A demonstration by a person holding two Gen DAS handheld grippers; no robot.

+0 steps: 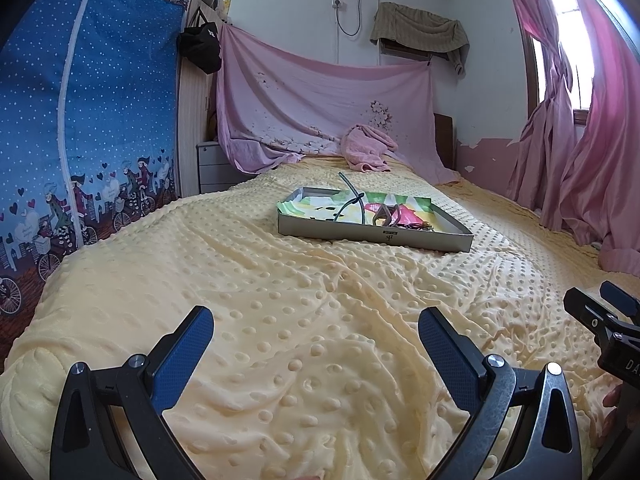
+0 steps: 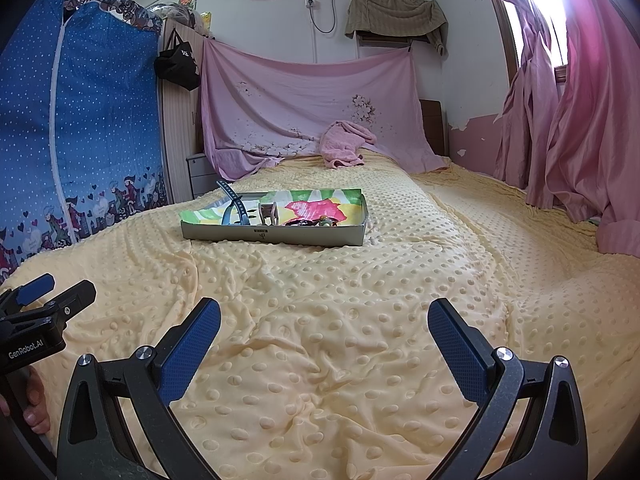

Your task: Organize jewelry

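Lying mid-frame, well beyond both wide-open empty grippers, the shallow grey cardboard tray point(image 2: 276, 235) of jewelry runs crosswise; left gripper point(image 1: 316, 334) and right gripper point(image 2: 324, 326) look about equally far.

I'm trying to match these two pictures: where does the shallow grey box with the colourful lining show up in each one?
Left wrist view: the shallow grey cardboard box sits right of centre on the yellow dotted blanket.
Right wrist view: the same box sits left of centre.
Shared landmark: the crumpled pink towel lies beyond the box in both views.
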